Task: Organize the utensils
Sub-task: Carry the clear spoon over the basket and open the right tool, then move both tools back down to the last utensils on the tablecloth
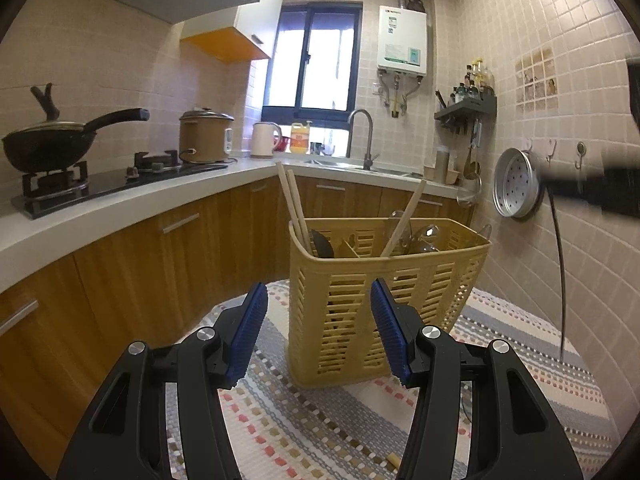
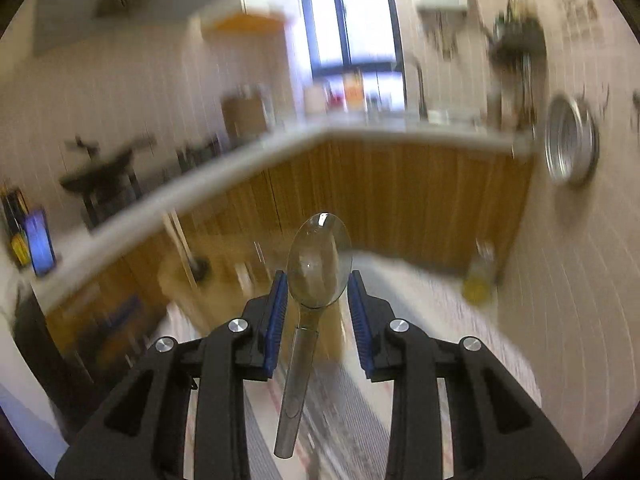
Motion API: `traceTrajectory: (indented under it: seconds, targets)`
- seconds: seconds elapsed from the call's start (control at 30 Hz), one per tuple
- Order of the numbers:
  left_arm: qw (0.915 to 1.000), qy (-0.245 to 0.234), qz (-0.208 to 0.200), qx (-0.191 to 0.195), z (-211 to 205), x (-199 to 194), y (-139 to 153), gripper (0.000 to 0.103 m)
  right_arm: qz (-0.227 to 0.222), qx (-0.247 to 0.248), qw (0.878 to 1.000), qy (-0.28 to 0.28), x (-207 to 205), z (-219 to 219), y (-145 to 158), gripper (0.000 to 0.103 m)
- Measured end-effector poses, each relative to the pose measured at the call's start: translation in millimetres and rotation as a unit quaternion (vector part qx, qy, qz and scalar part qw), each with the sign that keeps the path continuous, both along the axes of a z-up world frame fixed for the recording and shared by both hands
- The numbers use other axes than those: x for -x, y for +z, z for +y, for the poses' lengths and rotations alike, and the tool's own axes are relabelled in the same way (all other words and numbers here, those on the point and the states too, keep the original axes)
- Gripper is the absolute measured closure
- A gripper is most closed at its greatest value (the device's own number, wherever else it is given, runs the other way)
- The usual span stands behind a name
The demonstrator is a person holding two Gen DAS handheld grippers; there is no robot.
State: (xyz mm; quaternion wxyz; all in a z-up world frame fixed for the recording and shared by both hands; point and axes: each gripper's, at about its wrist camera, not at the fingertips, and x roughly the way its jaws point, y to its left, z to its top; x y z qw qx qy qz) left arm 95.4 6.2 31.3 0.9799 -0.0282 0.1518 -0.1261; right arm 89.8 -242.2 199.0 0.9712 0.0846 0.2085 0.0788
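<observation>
A yellow slotted utensil basket (image 1: 400, 280) stands on a woven patterned cloth (image 1: 304, 432). It holds wooden chopsticks (image 1: 290, 204), a dark spoon and several metal spoons (image 1: 424, 236). My left gripper (image 1: 319, 292) is open just in front of the basket's near left corner, with nothing between its pads. My right gripper (image 2: 318, 276) is shut on the bowl of a metal spoon (image 2: 318, 264), whose handle hangs back and down. In the left wrist view, the right gripper (image 1: 600, 188) shows as a dark blur at the right edge, with the spoon's thin handle (image 1: 560, 272) hanging below it.
An L-shaped white counter (image 1: 120, 216) with wooden cabinets runs behind the table, bearing a wok (image 1: 48, 148), a rice cooker (image 1: 204, 136), a kettle and a sink. A metal steamer tray (image 1: 516, 184) hangs on the tiled right wall. A small wooden piece (image 1: 394, 458) lies on the cloth.
</observation>
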Motion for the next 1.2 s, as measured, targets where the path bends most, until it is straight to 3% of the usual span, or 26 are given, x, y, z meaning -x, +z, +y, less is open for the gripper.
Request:
traceTrajectory:
  seconds: [0.1,0.23,0.37,0.57,0.73,0.9,0.93,1.0,1.2]
  targets:
    - [1.0000,0.004,-0.003,0.005,2.4,-1.2,-1.1,0.051,-0.057,-0.009,0.998,-0.029,-22.4,1.9,24.6,0.075]
    - [0.9999,0.006,-0.003,0.009,1.4,-0.8,-7.6,0.051,-0.097,-0.029,0.993,-0.059,-59.1,9.7,36.5,0.075]
    - [0.9998,0.001,-0.015,-0.010,-5.8,2.5,-9.9,0.051,-0.115,0.013,0.989,-0.094,-79.8,16.6,22.9,0.075]
    - [0.9994,-0.006,-0.020,-0.028,-15.7,6.3,-11.8,0.051,-0.135,0.047,0.985,-0.096,-87.5,31.6,-26.8,0.075]
    - [0.9982,-0.002,-0.029,-0.053,-21.9,10.4,-14.4,0.051,-0.122,0.044,0.988,-0.080,-86.3,38.1,-50.3,0.074]
    - [0.9987,-0.010,-0.024,-0.043,-19.9,10.7,-13.2,0.050,-0.099,0.030,0.993,-0.064,-80.3,42.0,-52.2,0.073]
    - [0.9989,-0.012,-0.022,-0.038,-18.2,10.6,-12.5,0.049,-0.097,0.030,0.993,-0.062,-78.8,42.0,-51.3,0.069]
    - [0.9992,-0.014,-0.020,-0.031,-15.7,9.9,-12.3,0.049,-0.096,0.030,0.993,-0.060,-74.9,44.0,-51.7,0.049]
    - [0.9995,-0.013,-0.017,-0.026,-10.7,7.0,-12.3,0.049,-0.092,0.033,0.994,-0.055,-56.3,43.8,-47.7,0.050]
